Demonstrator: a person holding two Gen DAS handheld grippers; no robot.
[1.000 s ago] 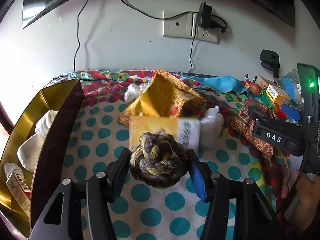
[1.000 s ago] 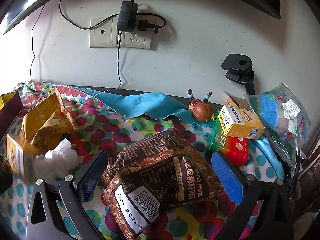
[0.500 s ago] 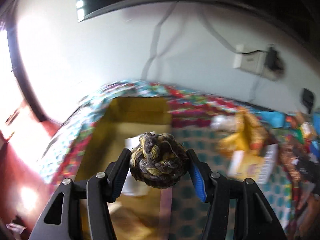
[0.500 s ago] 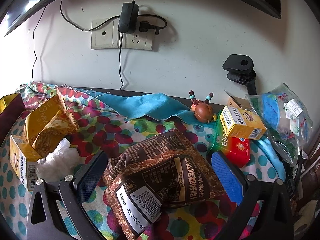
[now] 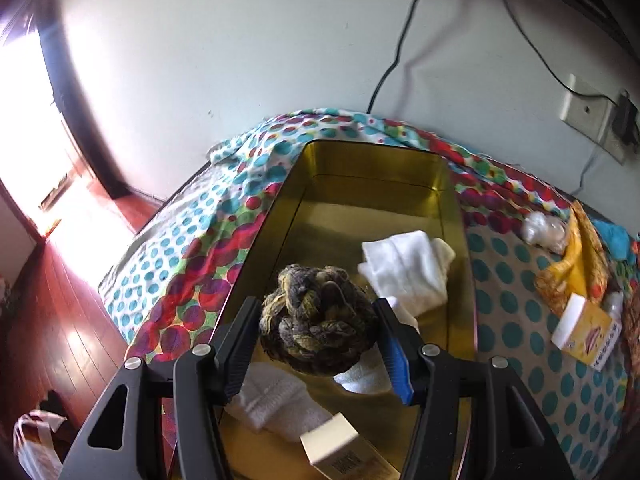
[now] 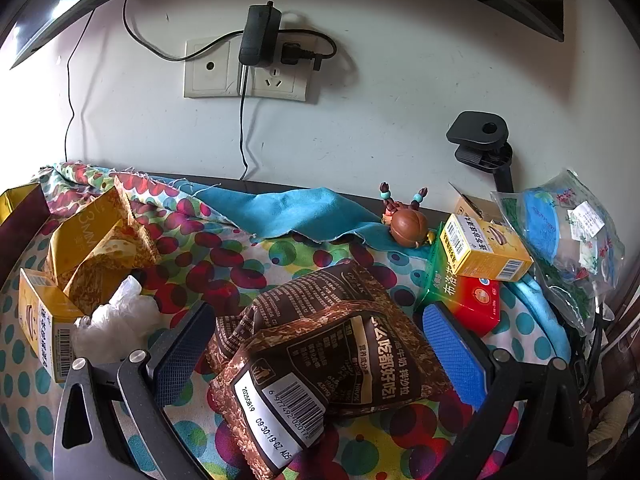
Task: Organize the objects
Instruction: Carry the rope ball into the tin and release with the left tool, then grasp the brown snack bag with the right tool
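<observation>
My left gripper (image 5: 318,338) has its jaws clamped on a knotted ball of yarn (image 5: 318,320), brownish with yellow-green strands, sitting dead center in the lower middle of the left wrist view. It's hanging right over the gold tin (image 5: 376,168), whose open inside fills the middle of the frame. Inside the tin I can see a folded white cloth (image 5: 404,270) just up and right of the yarn, another white cloth (image 5: 276,400) lower left under the gripper, and a small cream box (image 5: 340,446) at the bottom edge. The tin sits on the polka-dot tablecloth (image 5: 192,240). Off at the right edge there's a yellow box (image 5: 584,330) lying on the cloth.

On the right wrist view, my right gripper (image 6: 320,344) is spread wide, its fingers on either side of a brown snack bag (image 6: 320,344) in the lower middle, not pinching it. Can't tell if the pads actually touch the bag. To the right are a red-green box (image 6: 468,296) with a yellow medicine box (image 6: 484,246) stacked on top, and a little brown toy figure (image 6: 406,224) near the blue cloth (image 6: 296,212). On the left there's a crumpled clear plastic wad (image 6: 116,320) beside a torn yellow package (image 6: 96,244).
</observation>
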